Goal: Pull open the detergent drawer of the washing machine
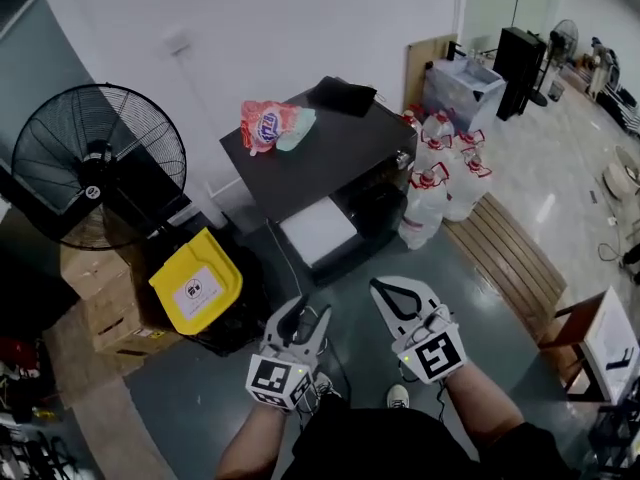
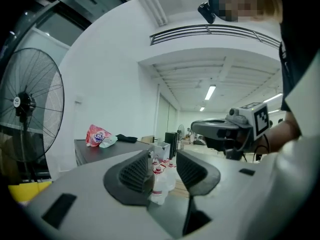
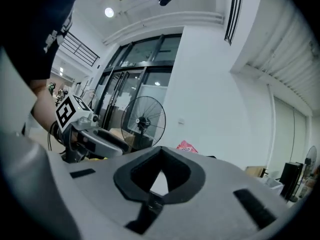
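Observation:
The washing machine (image 1: pixel 330 153) is a dark box against the white wall, with a white panel (image 1: pixel 318 230) on its near side; I cannot make out the detergent drawer. Both grippers hang in the air in front of it and touch nothing. My left gripper (image 1: pixel 312 313) is open with nothing between its fingers; in the left gripper view its jaws (image 2: pixel 164 171) frame distant bottles. My right gripper (image 1: pixel 380 288) is shut on nothing, and its tips meet in the right gripper view (image 3: pixel 161 149). Each gripper shows in the other's view.
A red bag (image 1: pixel 265 123) and a black item (image 1: pixel 342 95) lie on the machine's top. A big floor fan (image 1: pixel 98 163), cardboard boxes (image 1: pixel 100 288) and a yellow bin (image 1: pixel 197 280) stand to the left. Water bottles (image 1: pixel 440 178) and wooden slats (image 1: pixel 510 258) are to the right.

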Demonstrator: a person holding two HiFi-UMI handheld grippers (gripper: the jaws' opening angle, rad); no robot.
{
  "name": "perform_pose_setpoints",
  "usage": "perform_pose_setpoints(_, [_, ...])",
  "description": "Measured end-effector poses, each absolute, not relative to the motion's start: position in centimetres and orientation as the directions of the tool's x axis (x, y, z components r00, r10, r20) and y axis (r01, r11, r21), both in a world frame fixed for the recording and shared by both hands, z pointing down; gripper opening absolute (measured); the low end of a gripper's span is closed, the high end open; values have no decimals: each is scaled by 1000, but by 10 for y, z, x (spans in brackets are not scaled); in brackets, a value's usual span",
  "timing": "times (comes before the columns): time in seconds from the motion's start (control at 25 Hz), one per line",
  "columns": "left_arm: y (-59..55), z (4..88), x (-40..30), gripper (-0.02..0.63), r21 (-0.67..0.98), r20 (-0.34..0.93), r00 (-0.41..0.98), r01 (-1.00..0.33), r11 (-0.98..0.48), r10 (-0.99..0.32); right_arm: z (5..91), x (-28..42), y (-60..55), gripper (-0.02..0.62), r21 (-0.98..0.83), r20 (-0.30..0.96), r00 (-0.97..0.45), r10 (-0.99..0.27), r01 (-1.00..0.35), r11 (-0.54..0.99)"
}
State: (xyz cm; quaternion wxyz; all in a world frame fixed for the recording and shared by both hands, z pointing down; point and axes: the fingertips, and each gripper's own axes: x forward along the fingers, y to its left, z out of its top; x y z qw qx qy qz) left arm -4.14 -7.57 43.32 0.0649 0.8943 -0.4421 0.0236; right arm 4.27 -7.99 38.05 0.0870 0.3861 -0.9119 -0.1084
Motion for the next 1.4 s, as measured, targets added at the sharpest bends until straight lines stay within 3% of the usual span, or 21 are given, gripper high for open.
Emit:
perform_pose_setpoints(0.32, [2, 415, 16, 25, 30, 109, 439, -898, -438, -892, 377, 99, -18, 0, 156, 28, -783, -621, -611, 777])
perform_pose_setpoints(0.88, [90, 410, 2, 14, 15, 112, 370, -929, -371, -922, 392, 71, 57, 0, 92, 79, -832, -549, -542, 835])
perform_pose_setpoints(1.4, [111, 410, -58, 14, 38, 106, 489, -872, -488, -866, 389, 25, 87, 2, 64, 96, -719, -688, -685, 725])
